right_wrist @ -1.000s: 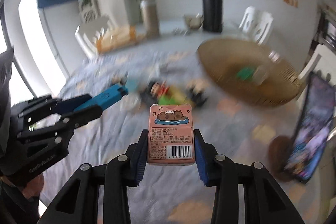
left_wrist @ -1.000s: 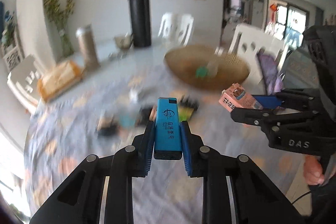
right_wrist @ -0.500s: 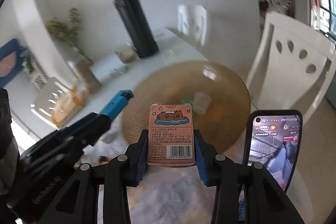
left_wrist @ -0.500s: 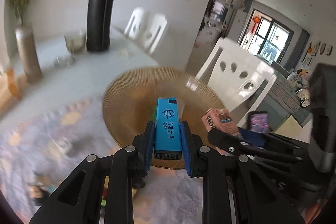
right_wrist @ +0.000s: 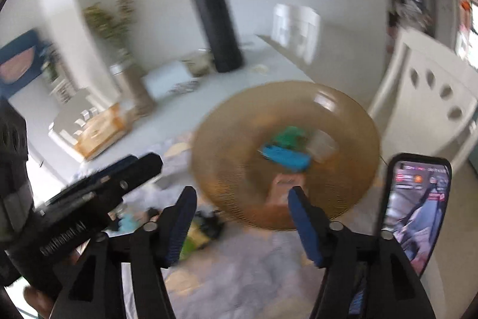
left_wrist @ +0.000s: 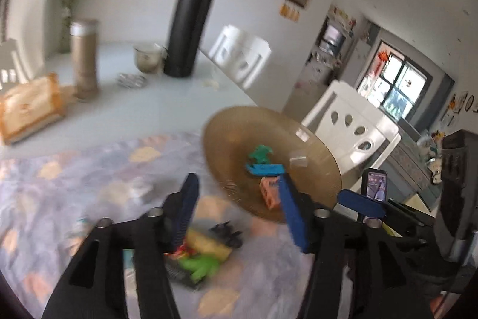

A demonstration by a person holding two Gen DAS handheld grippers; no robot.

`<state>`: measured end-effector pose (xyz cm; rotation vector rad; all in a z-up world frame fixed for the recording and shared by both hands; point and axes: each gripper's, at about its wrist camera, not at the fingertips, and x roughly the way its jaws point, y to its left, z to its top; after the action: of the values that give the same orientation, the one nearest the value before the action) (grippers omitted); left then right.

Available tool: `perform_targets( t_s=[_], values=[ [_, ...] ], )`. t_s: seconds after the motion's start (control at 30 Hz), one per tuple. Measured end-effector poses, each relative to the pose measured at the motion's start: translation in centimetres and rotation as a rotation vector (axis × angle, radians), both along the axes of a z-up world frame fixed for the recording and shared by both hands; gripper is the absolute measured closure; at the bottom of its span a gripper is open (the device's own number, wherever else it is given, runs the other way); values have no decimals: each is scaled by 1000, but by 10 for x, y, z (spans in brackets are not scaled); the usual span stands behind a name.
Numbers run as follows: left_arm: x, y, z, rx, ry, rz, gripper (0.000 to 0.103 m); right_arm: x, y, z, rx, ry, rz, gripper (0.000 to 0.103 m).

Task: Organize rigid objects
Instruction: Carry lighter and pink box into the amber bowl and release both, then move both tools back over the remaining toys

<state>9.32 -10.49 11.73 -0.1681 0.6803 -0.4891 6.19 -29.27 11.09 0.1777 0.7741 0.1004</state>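
Amber glass bowl [right_wrist: 343, 124] at twelve o'clock holds blue lighter [right_wrist: 285, 157] and pink box [right_wrist: 283, 184], released. Left tongs [left_wrist: 236, 211] and right tongs [right_wrist: 242, 217], jaws just opened, stand empty above the quilted surface [left_wrist: 74, 169].

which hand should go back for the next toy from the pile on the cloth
Probably the left. Both grippers have just been opening and hold nothing now. The left gripper sits almost over the pile, which lies between its fingers; the right gripper faces the bowl, with the pile off to its left.
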Motion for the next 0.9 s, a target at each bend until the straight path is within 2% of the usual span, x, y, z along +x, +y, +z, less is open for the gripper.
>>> perform_targets(
  t_s=[0.03,0.13,0.23,0.3,0.43,0.53,0.63,0.77,0.9],
  values=[
    [-8,11,2,-4,-17,20,27,-7,15,2,-16,-12,42,39],
    [-42,47,9,-3,-74,99,25,-22,48,1,-18,-29,151,39],
    [-68,76,2,35,-84,178,22,-32,79,-11,-21,-17,239,39],
    [-80,91,-12,69,-76,230,18,-40,98,-27,-22,-3,298,39],
    [-86,117,-58,140,0,319,18,-49,127,-68,-38,11,383,39],
    [-82,127,-87,179,46,358,18,-47,138,-93,-54,39,404,39],
    [-78,135,-106,144,85,362,18,-43,137,-106,-62,41,399,39],
    [-76,135,-112,153,105,373,18,-35,131,-120,-63,93,358,39],
    [-77,124,-116,225,111,368,18,-28,123,-122,-6,119,347,37]
  ],
)
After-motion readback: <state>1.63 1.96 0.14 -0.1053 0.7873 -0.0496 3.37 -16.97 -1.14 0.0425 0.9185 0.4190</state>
